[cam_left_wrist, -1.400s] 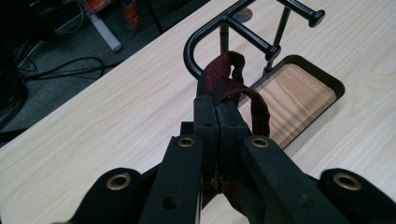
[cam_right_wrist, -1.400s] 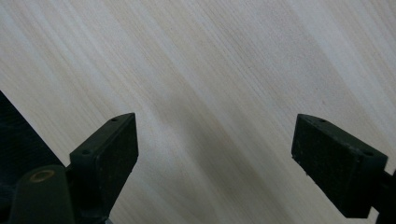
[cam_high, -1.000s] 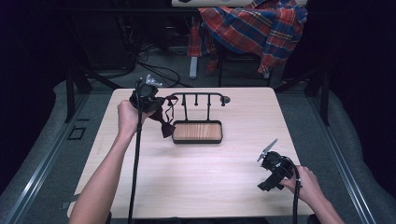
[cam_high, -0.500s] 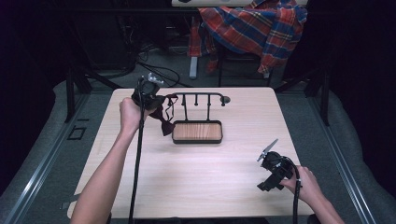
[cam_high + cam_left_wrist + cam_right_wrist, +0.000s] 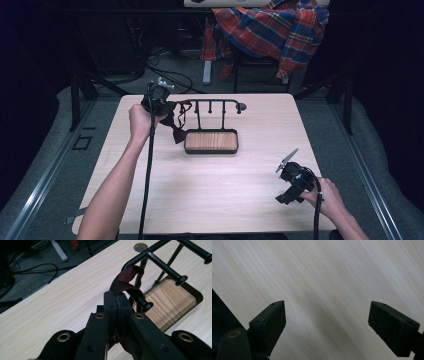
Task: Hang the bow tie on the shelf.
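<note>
Left gripper view: left gripper [image 5: 116, 302], jaws pressed together on dark red fabric bow-tie strap [image 5: 126, 277], looped over black metal peg rack [image 5: 160, 263] near table's [image 5: 240, 195] far edge. Likely light, limp; grip strap. Right gripper [image 5: 327, 325]: jaws wide apart, empty.

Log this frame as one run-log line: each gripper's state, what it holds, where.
left gripper: shut on dark red strap looped over rack peg | right gripper: open, holding nothing, over bare table
</note>
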